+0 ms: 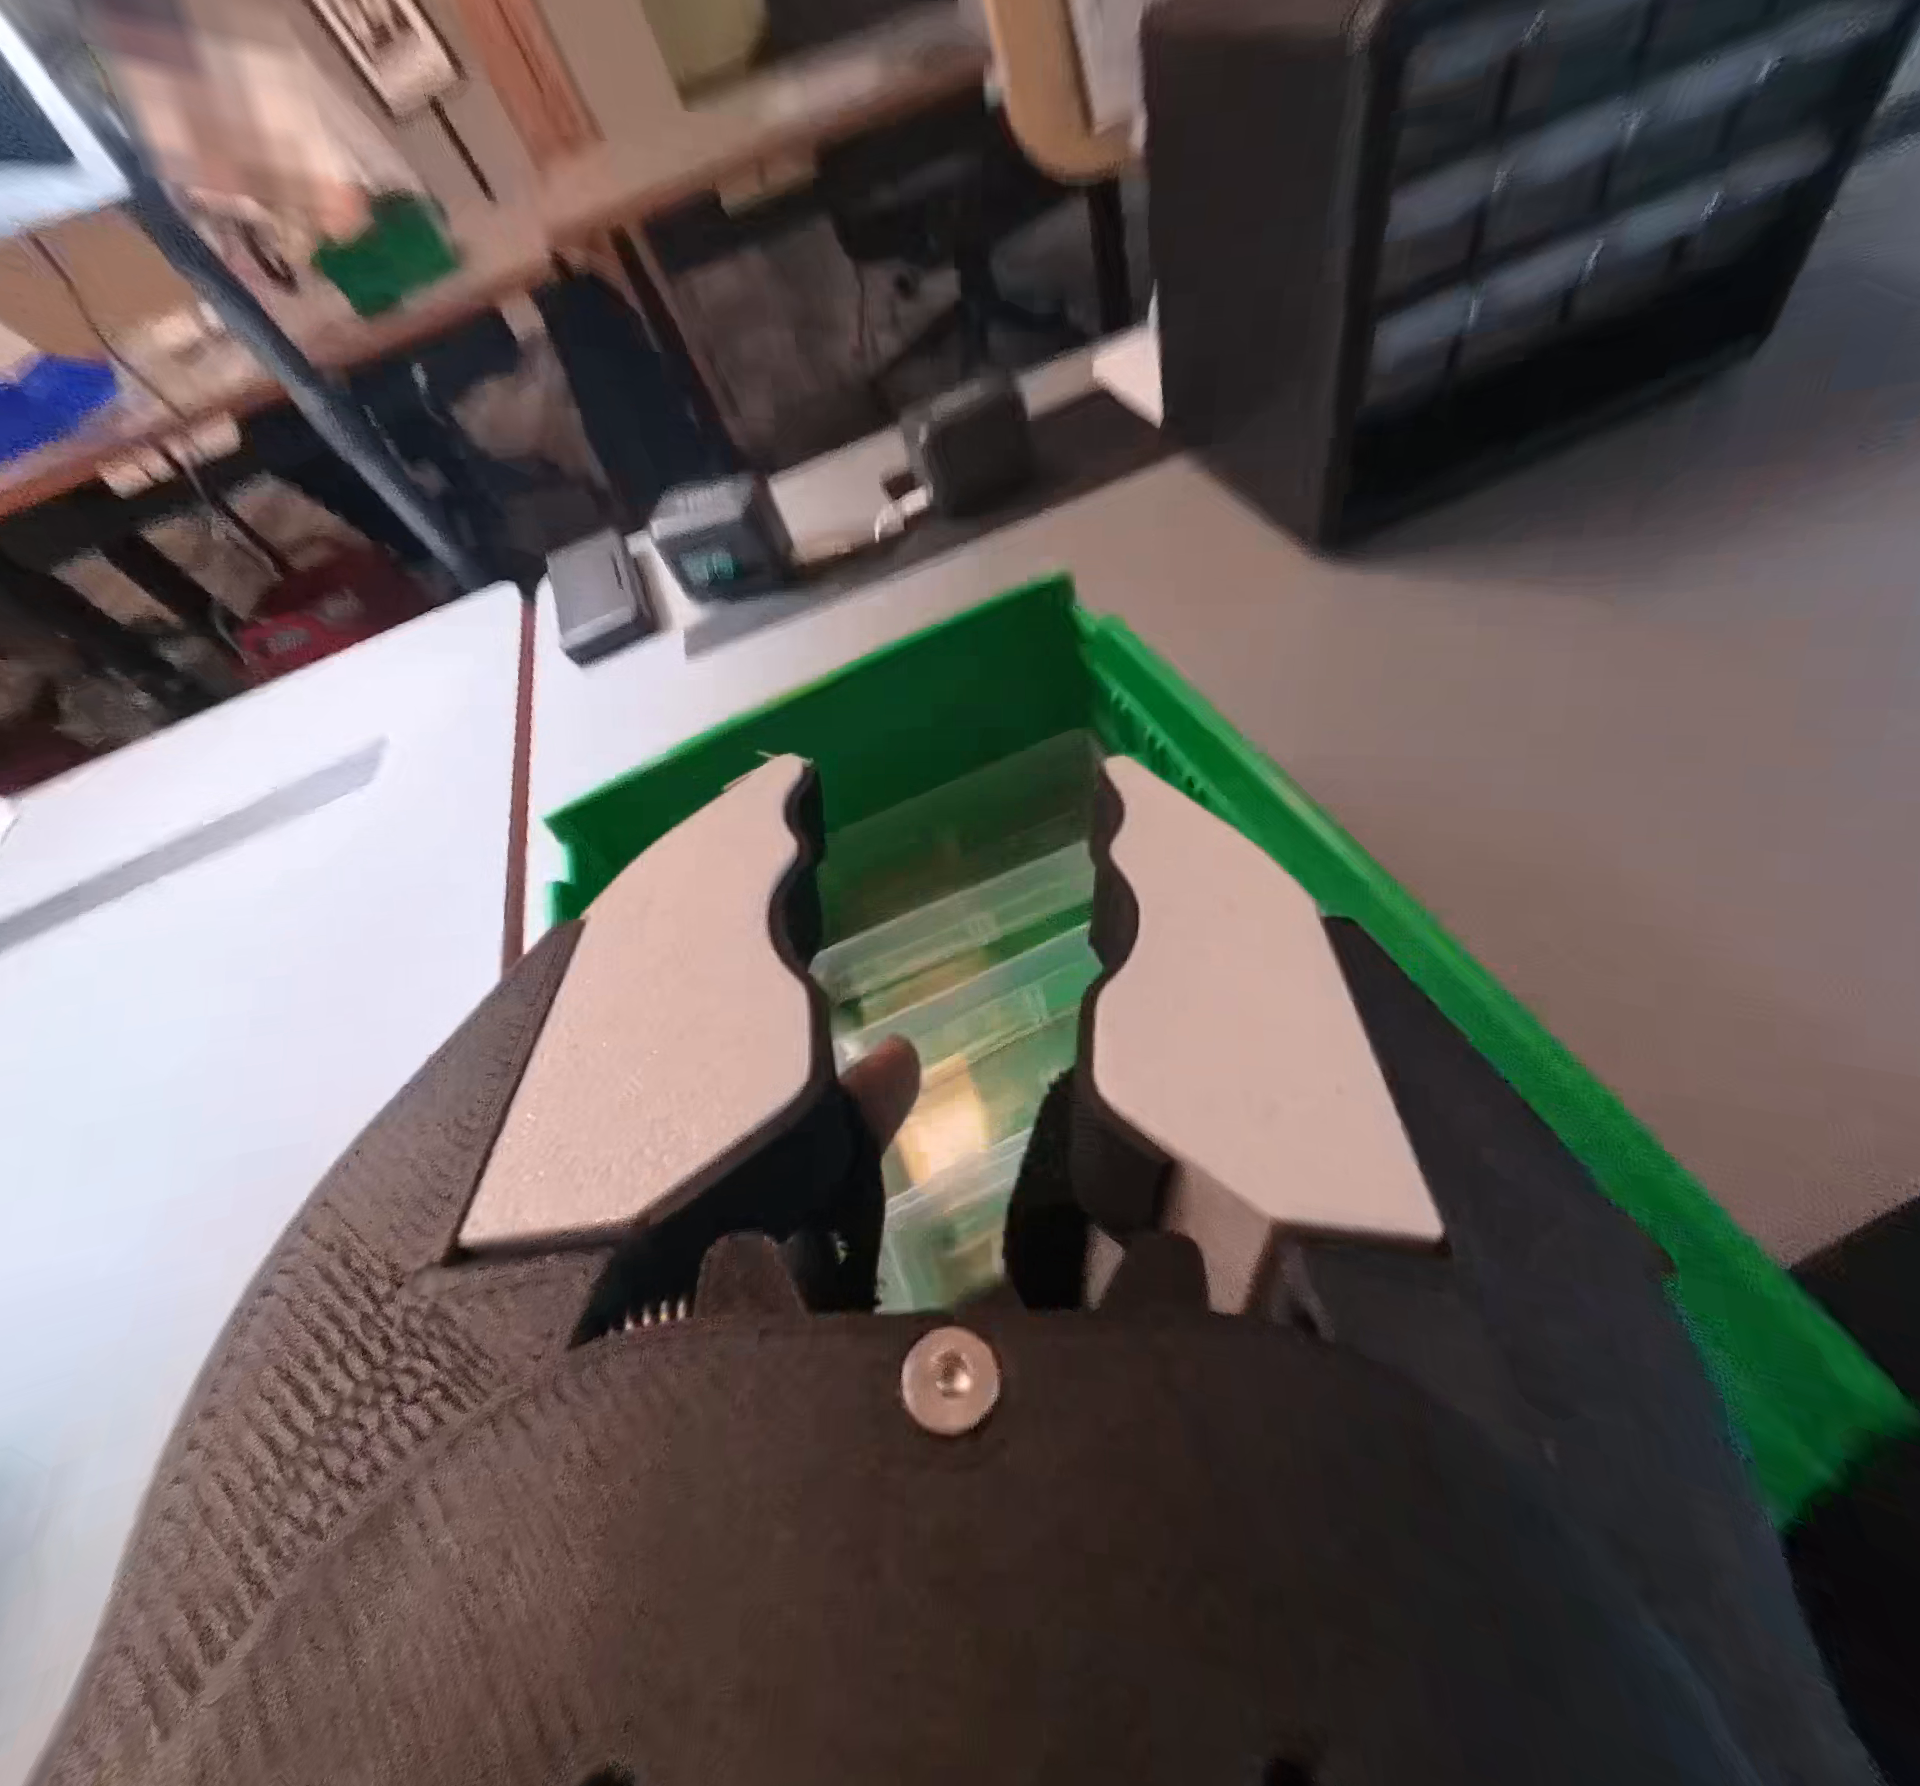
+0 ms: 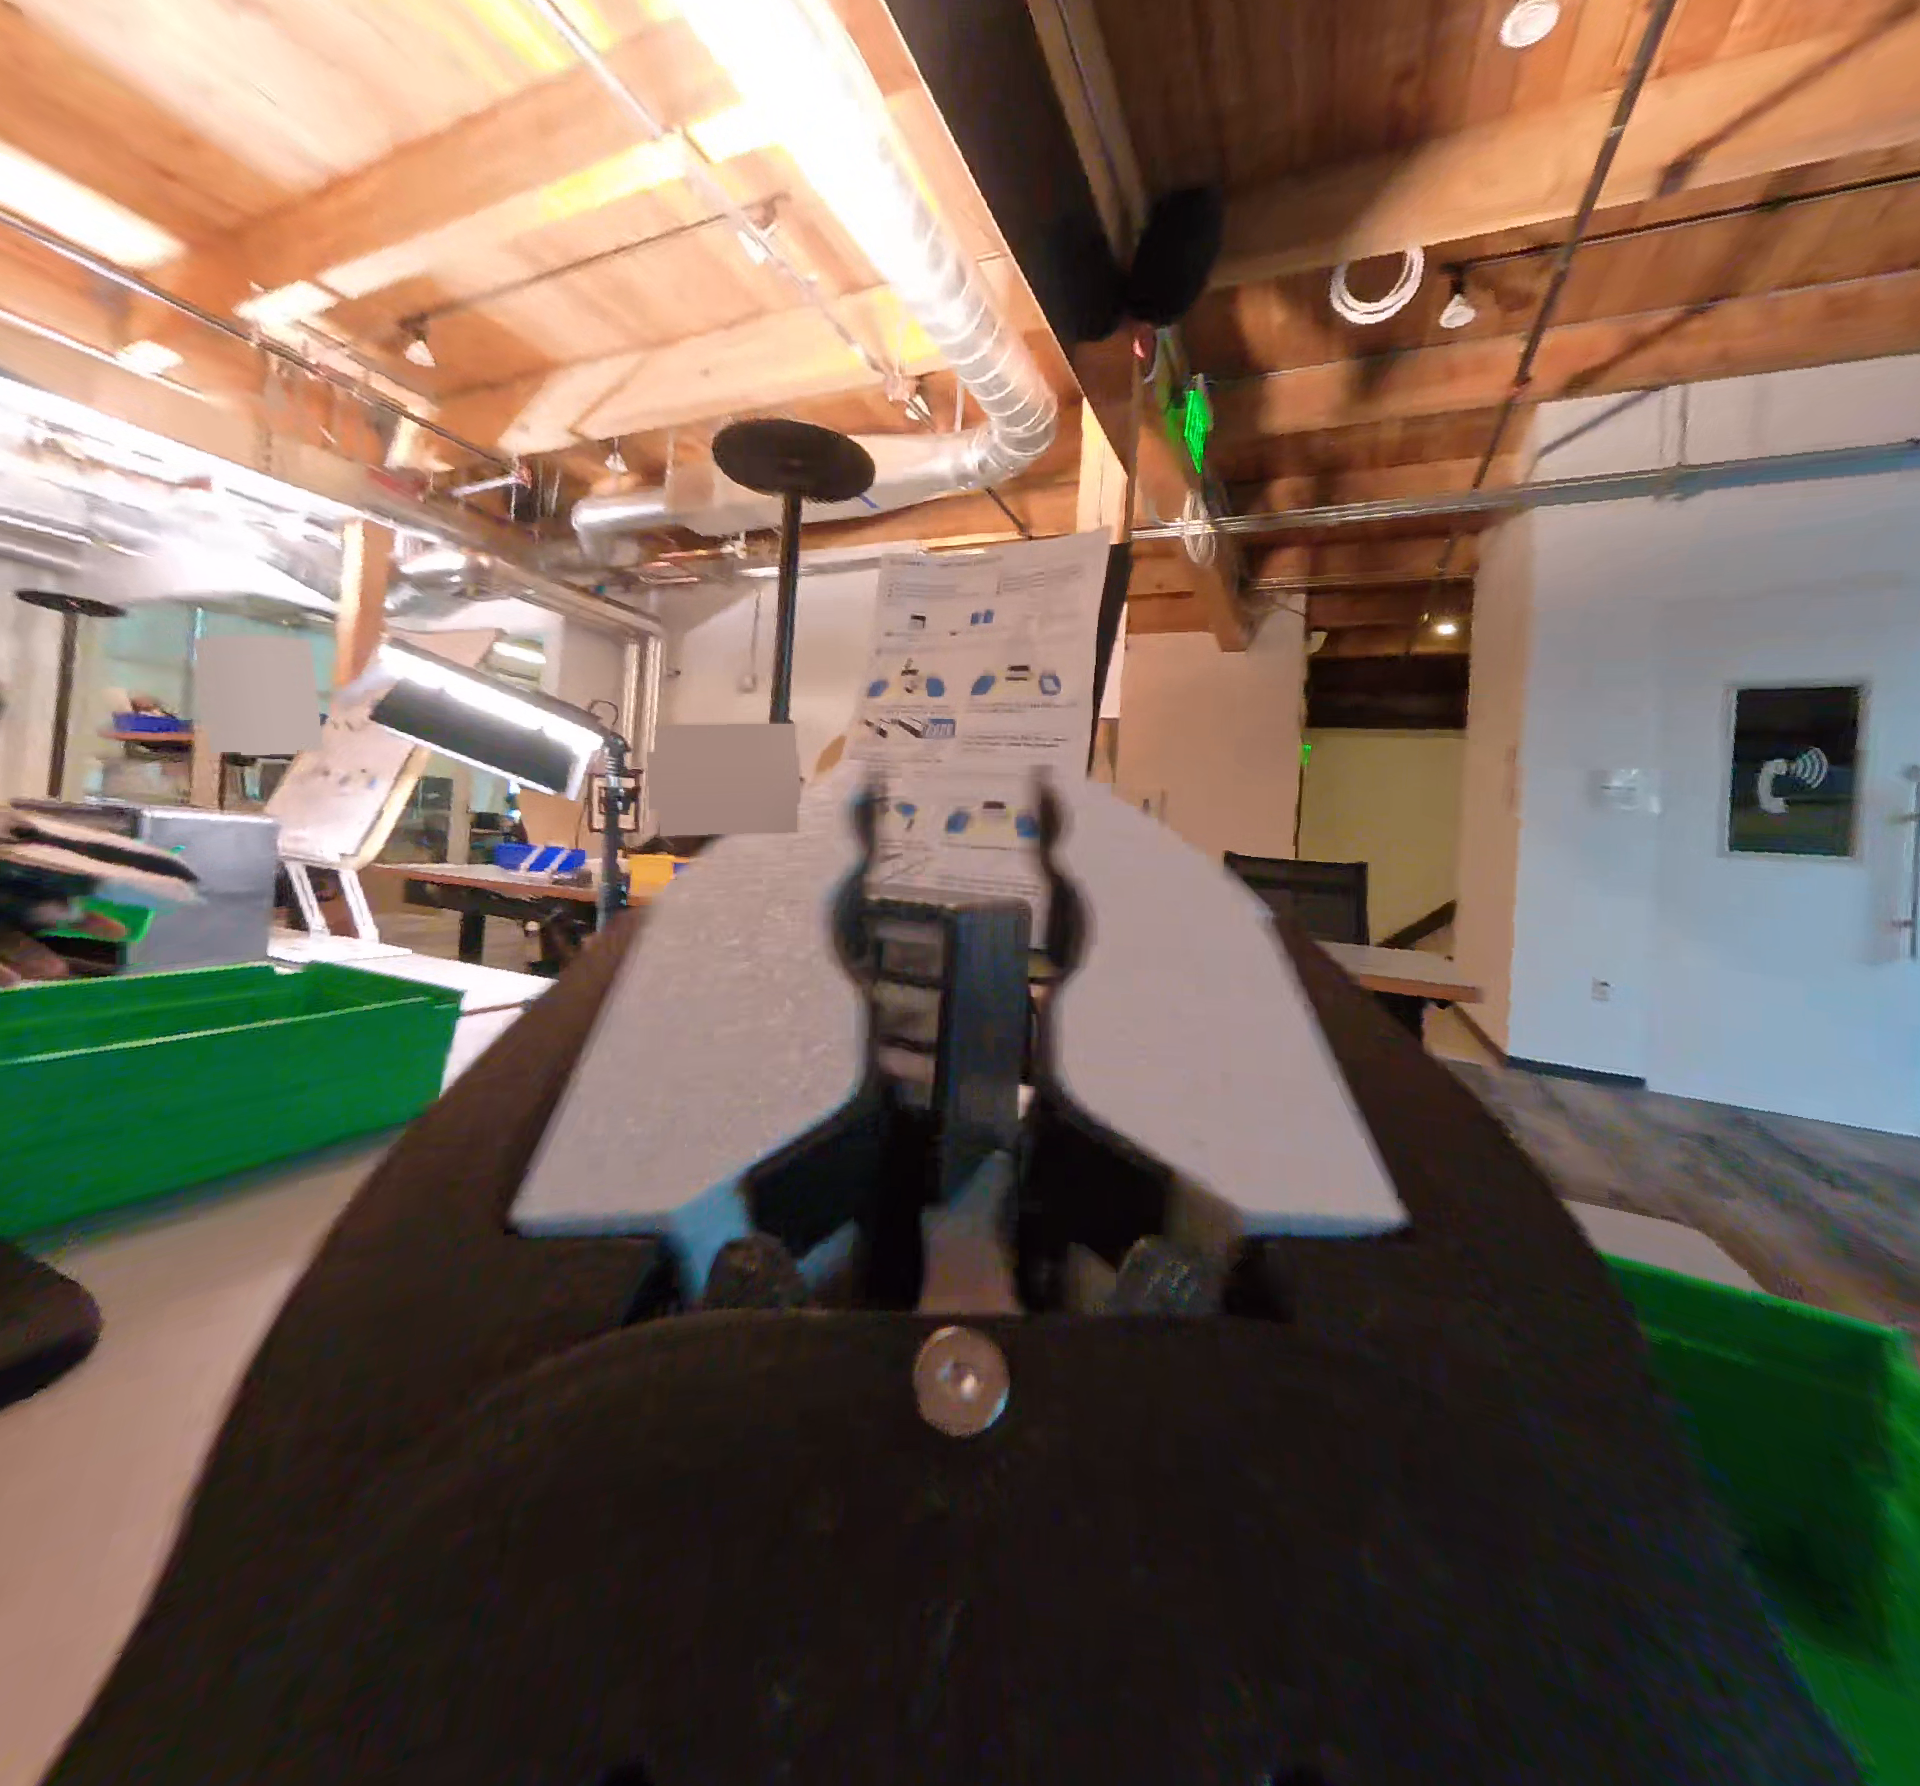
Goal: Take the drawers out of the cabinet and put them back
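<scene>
In the left wrist view the black cabinet (image 1: pixel 1558 209) stands on the grey table at the upper right, its front holding several dark drawers. My left gripper (image 1: pixel 954 780) is open and empty, hovering over a green bin (image 1: pixel 1351 863) that holds several clear plastic drawers (image 1: pixel 956 905). In the right wrist view my right gripper (image 2: pixel 954 806) points forward and slightly up, jaws apart with nothing in them. The cabinet (image 2: pixel 982 998) shows through the gap, seen corner-on and blurred. I cannot tell how far it is from the fingers.
Small black devices (image 1: pixel 717 541) sit at the table's far edge, beside a white table (image 1: pixel 208 905). In the right wrist view one green bin (image 2: pixel 208 1092) stands to the left and another (image 2: pixel 1787 1424) at the lower right. A lamp (image 2: pixel 488 708) and a poster (image 2: pixel 987 656) stand behind.
</scene>
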A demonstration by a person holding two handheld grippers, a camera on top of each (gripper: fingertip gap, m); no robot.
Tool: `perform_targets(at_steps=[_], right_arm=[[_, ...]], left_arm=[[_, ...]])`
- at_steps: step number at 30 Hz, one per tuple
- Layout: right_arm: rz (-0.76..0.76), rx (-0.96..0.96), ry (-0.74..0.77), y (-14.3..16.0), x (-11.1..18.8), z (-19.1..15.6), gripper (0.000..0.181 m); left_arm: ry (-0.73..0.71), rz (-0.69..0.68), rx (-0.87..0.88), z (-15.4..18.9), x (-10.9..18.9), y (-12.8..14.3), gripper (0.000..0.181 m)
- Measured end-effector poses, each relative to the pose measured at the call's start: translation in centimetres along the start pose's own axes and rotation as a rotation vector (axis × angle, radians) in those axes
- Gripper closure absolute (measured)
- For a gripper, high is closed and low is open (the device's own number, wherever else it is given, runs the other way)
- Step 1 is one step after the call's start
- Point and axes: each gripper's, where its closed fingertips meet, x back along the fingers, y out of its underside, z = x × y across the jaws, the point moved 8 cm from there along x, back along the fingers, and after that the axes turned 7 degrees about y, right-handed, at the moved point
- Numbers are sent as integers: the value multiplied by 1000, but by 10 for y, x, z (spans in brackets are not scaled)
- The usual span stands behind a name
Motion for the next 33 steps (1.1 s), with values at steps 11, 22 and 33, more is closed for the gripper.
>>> perform_targets(at_steps=[11,22,33], right_arm=[[-140,-242,-55,62,-97,-69,104],[-703,255,173,311,-208,-43,120],[-906,202,98,352,-250,-48,117]], left_arm=[[92,341,211,85,-90,-102,105],[-95,32,73,152,-262,-26,106],[-10,-147,212,144,-311,-7,109]])
